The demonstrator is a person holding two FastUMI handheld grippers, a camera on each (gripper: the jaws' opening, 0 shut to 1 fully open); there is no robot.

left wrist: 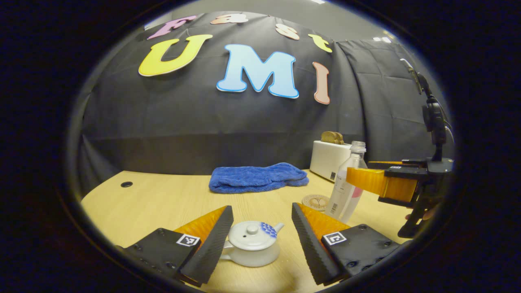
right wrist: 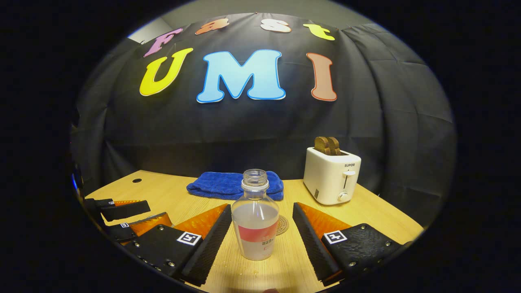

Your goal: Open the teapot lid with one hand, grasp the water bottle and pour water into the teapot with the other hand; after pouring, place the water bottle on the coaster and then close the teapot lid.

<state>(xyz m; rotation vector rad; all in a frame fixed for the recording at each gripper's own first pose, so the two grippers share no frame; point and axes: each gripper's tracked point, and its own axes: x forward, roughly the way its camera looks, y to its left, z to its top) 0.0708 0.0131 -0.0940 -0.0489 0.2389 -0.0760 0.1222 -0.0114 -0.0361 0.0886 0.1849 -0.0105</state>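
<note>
A small white teapot [left wrist: 252, 244] with a blue-patterned spout stands on the wooden table [left wrist: 163, 199], its lid [left wrist: 251, 234] on. My left gripper [left wrist: 261, 208] is open, one finger on either side of the teapot, neither touching it. A clear, uncapped water bottle [right wrist: 255, 219] with a pink label stands upright, partly filled. My right gripper [right wrist: 261, 207] is open around it, with a gap on both sides. From the left gripper view the bottle [left wrist: 346, 187] and right gripper [left wrist: 362, 173] appear at the right. A round coaster [left wrist: 315, 201] lies just behind the bottle.
A white toaster [right wrist: 331, 179] with bread slices stands at the back right. A folded blue towel [right wrist: 220, 185] lies at the back centre. My left gripper [right wrist: 142, 215] shows at the left edge of the right gripper view. A small hole [left wrist: 126, 184] marks the table's far left.
</note>
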